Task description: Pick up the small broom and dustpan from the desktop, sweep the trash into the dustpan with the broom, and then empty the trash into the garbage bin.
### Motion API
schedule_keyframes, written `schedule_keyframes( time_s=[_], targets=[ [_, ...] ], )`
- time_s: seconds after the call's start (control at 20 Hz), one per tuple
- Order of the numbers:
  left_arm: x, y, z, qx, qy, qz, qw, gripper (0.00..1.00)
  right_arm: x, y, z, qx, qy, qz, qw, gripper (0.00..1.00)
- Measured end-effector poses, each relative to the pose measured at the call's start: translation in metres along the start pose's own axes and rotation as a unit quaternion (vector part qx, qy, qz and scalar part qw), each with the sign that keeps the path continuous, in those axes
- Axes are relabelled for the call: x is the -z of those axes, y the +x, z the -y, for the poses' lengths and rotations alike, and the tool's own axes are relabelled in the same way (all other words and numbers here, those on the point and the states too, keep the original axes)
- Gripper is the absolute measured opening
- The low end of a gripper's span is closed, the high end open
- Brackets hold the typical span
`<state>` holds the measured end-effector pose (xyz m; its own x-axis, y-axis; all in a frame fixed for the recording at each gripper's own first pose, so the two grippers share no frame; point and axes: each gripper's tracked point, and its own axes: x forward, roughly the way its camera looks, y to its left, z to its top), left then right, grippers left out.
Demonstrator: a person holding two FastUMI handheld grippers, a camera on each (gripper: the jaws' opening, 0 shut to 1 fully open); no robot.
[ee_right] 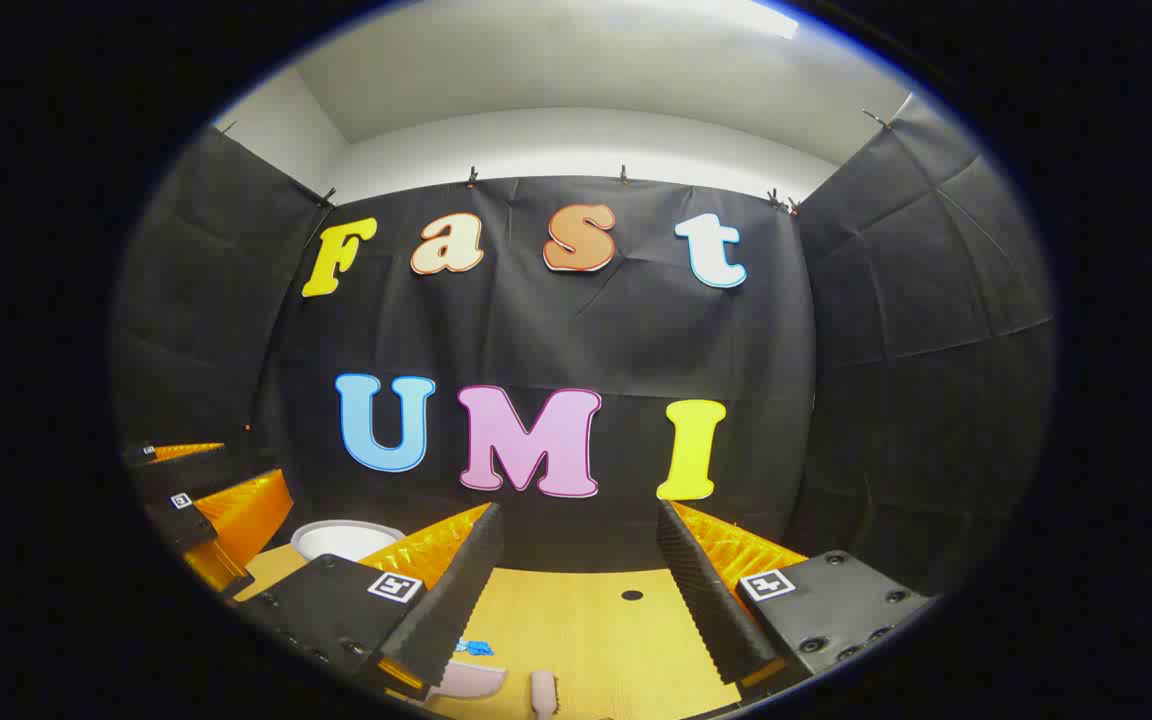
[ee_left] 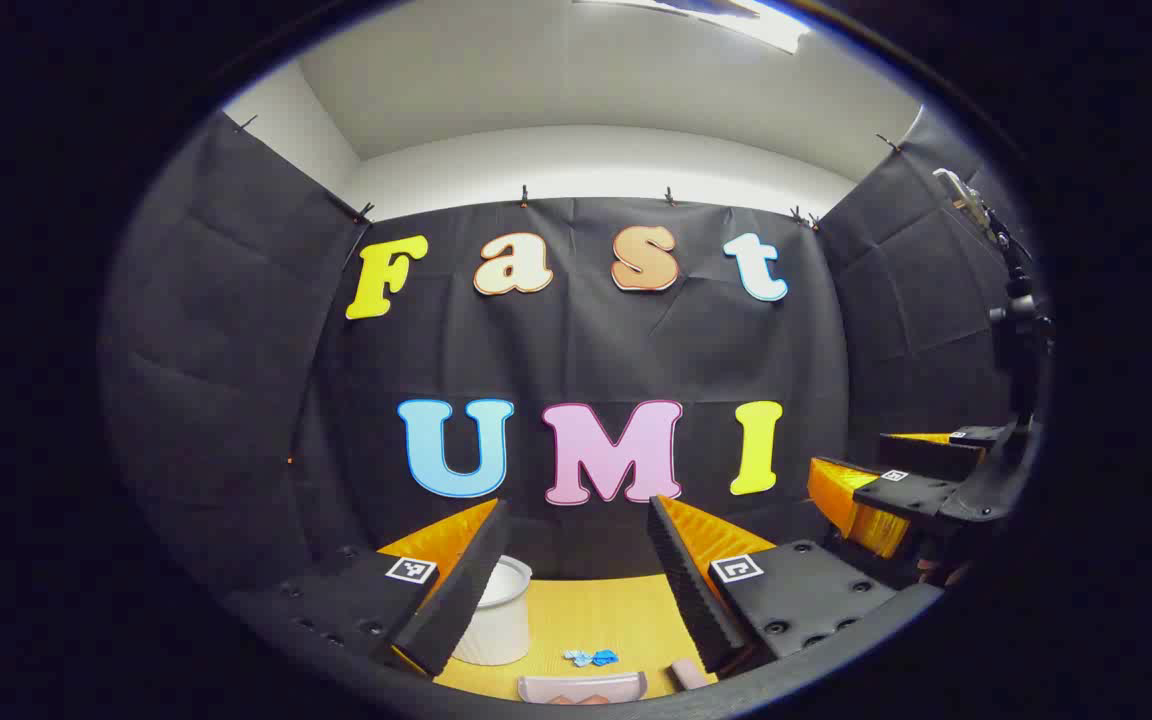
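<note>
Lowest in the left gripper view lay the pink dustpan [ee_left: 583, 688], flat on the yellow worktop [ee_left: 586, 610] at the frame's bottom edge, with the end of the small broom [ee_left: 688, 674] just to its right. A scrap of blue trash [ee_left: 591, 657] sat on the worktop just beyond the dustpan, apart from it. The white ribbed garbage bin [ee_left: 496, 615] stood upright to the left, partly hidden behind the near finger of the left gripper [ee_left: 576, 590], whose fingers were spread wide with nothing between them, hanging above the worktop. Off to the right in that view the right gripper [ee_left: 911, 490] was held at about the same height, a dark camera stand [ee_left: 1011, 330] rising behind it.

From the right gripper view, the dustpan [ee_right: 471, 680] and the broom [ee_right: 543, 692] showed at the bottom, side by side but not touching, the blue trash [ee_right: 474, 648] just past the dustpan. The right gripper [ee_right: 581, 590] was likewise spread open and empty over bare worktop [ee_right: 586, 640], where a small dark hole [ee_right: 632, 595] showed farther back. The bin [ee_right: 341, 540] stood left, behind this gripper's left finger, with the left gripper [ee_right: 206, 500] beyond it at the edge.
</note>
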<state>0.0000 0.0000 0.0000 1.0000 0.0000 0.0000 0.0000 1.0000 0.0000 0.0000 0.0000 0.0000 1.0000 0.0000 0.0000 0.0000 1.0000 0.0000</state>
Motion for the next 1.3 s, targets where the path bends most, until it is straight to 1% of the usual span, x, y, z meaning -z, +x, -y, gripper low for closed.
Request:
schedule_keyframes(
  time_s=[0.1,0.15,0.2,0.25,0.3,0.35,0.4,0.45,0.5,0.55,0.6,0.65,0.8,0.85,0.95,1.0,1.05,1.2,1.25,1.3],
  targets=[
    [-0.004,0.0,0.008,0.021,-0.021,0.012,0.999,0.82,-0.001,-0.001,0.002,0.003,0.004,0.001,1.0,0.96],
    [-0.008,-0.002,0.01,0.03,-0.034,0.019,0.999,0.8,-0.001,-0.002,0.006,0.006,0.004,0.001,1.0,0.99],
    [-0.01,-0.002,0.01,0.035,-0.042,0.026,0.998,0.82,-0.002,-0.001,0.009,0.01,0.005,0.004,1.0,0.99],
    [-0.014,-0.002,0.009,0.037,-0.043,0.031,0.998,0.82,-0.005,-0.001,0.012,0.013,0.007,0.008,1.0,1.0],
    [-0.015,-0.003,0.008,0.038,-0.043,0.039,0.998,0.82,-0.005,-0.002,0.015,0.017,0.01,0.011,1.0,0.96],
    [-0.018,-0.004,0.009,0.043,-0.047,0.048,0.997,0.82,-0.006,-0.002,0.016,0.019,0.012,0.012,1.0,0.96],
    [-0.02,-0.005,0.011,0.049,-0.053,0.054,0.996,0.82,-0.006,-0.002,0.016,0.019,0.014,0.014,1.0,0.99],
    [-0.021,-0.005,0.011,0.05,-0.058,0.057,0.995,0.82,-0.008,0.0,0.016,0.018,0.014,0.014,1.0,0.99],
    [-0.021,-0.005,0.011,0.051,-0.062,0.059,0.995,0.84,-0.008,-0.002,0.016,0.017,0.015,0.018,1.0,0.99],
    [-0.022,-0.005,0.01,0.052,-0.065,0.058,0.995,0.84,-0.011,-0.003,0.015,0.015,0.014,0.02,1.0,0.96],
    [-0.021,-0.003,0.01,0.05,-0.065,0.057,0.995,0.82,-0.013,-0.002,0.015,0.014,0.012,0.024,1.0,0.96],
    [-0.022,-0.002,0.008,0.047,-0.065,0.055,0.995,0.82,-0.015,-0.003,0.014,0.012,0.009,0.026,1.0,0.99],
    [-0.018,0.002,0.005,0.038,-0.058,0.044,0.997,0.82,-0.017,-0.002,0.009,0.007,0.001,0.03,1.0,0.99],
    [-0.017,0.002,0.003,0.034,-0.056,0.041,0.997,0.82,-0.017,-0.003,0.006,0.003,-0.001,0.029,1.0,1.0],
    [-0.014,0.003,-0.001,0.026,-0.054,0.034,0.998,0.82,-0.017,-0.001,0.002,-0.002,-0.006,0.028,1.0,0.96],
    [-0.012,0.004,-0.001,0.024,-0.053,0.031,0.998,0.82,-0.018,-0.001,0.001,-0.004,-0.009,0.029,1.0,0.96],
    [-0.011,0.005,-0.003,0.021,-0.05,0.027,0.998,0.82,-0.017,0.0,-0.001,-0.006,-0.01,0.029,1.0,0.99],
    [-0.006,0.007,-0.006,0.016,-0.046,0.018,0.999,0.82,-0.014,0.002,-0.005,-0.009,-0.011,0.026,1.0,0.99],
    [-0.006,0.007,-0.008,0.016,-0.047,0.017,0.999,0.84,-0.013,0.002,-0.006,-0.01,-0.012,0.024,1.0,0.99],
    [-0.004,0.007,-0.009,0.015,-0.048,0.016,0.999,0.84,-0.013,0.004,-0.007,-0.011,-0.014,0.023,1.0,0.96]
  ],
)
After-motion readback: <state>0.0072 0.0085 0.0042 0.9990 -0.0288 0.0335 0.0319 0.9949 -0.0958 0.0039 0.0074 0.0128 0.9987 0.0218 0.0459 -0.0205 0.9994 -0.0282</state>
